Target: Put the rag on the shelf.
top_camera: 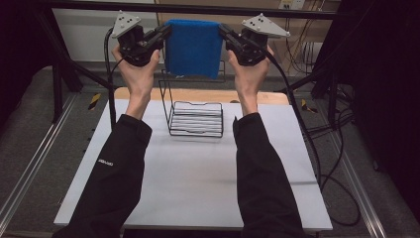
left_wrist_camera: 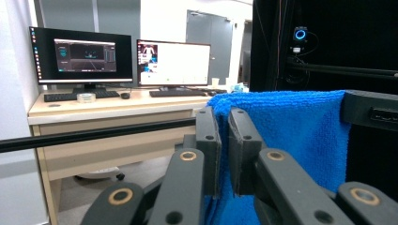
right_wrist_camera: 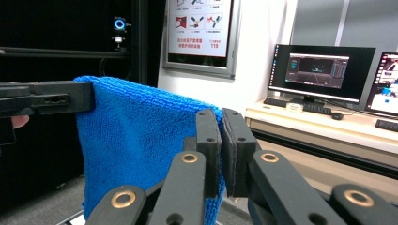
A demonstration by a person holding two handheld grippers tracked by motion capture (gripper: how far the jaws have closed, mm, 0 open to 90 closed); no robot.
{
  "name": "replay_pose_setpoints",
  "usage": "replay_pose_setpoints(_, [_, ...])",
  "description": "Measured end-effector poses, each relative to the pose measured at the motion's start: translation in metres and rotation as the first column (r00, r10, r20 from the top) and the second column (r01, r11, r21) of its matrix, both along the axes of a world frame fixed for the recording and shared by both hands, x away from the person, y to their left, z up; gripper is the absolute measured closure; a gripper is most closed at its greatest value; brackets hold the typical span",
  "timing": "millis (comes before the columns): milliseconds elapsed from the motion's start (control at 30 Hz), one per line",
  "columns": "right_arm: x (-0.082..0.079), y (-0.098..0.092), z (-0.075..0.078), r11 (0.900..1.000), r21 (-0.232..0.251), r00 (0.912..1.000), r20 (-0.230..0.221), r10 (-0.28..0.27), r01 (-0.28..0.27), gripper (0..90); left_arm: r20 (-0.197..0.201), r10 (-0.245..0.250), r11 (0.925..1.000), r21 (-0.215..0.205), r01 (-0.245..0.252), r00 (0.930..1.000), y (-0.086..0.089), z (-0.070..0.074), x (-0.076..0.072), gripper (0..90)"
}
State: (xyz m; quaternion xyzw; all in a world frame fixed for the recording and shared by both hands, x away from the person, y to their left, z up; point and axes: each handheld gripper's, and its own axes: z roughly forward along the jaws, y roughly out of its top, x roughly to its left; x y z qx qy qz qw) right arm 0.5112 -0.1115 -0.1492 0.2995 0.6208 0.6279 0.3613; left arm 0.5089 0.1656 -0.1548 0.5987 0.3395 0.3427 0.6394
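Note:
A blue towel [top_camera: 193, 47] hangs stretched between my two grippers, held high above the far part of the table. My left gripper [top_camera: 167, 30] is shut on the towel's upper left corner, and my right gripper [top_camera: 222, 30] is shut on its upper right corner. In the left gripper view the towel [left_wrist_camera: 291, 136] sits pinched between the black jaws of the left gripper [left_wrist_camera: 224, 140]. In the right gripper view the towel [right_wrist_camera: 141, 140] drapes left from the right gripper [right_wrist_camera: 221, 140]. A black wire rack [top_camera: 195, 116] stands on the table below the towel.
The white table [top_camera: 198, 173] spreads toward me, with a wooden strip [top_camera: 198, 95] at its far edge. Black frame bars [top_camera: 198, 9] cross overhead. Cables [top_camera: 302, 124] trail down at the right. Desks with monitors [left_wrist_camera: 126, 61] stand beyond.

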Motion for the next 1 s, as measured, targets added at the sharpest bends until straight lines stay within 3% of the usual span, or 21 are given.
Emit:
replay_pose_setpoints(433, [0.013,-0.004,-0.022,0.999,-0.037,0.9994,-0.034,0.011,-0.012,86.8,-0.037,-0.023,0.9993,0.028,0.024,0.9990,0.002,-0.031,0.009,83.9])
replay_pose_setpoints(533, [0.012,-0.005,-0.026,0.999,-0.034,0.9985,-0.048,0.026,-0.027,86.8,-0.042,-0.038,0.9991,0.020,0.039,0.9984,0.004,-0.036,0.007,83.8])
replay_pose_setpoints(833, [0.004,-0.005,-0.044,0.997,-0.051,0.9926,-0.111,0.049,-0.055,86.6,-0.072,-0.055,0.9957,0.071,0.060,0.9959,0.010,-0.052,-0.003,83.8])
replay_pose_setpoints(1000, [0.000,-0.005,-0.054,0.995,-0.062,0.9894,-0.130,0.064,-0.072,86.5,-0.092,-0.069,0.9943,0.074,0.076,0.9933,0.013,-0.063,-0.007,83.8])
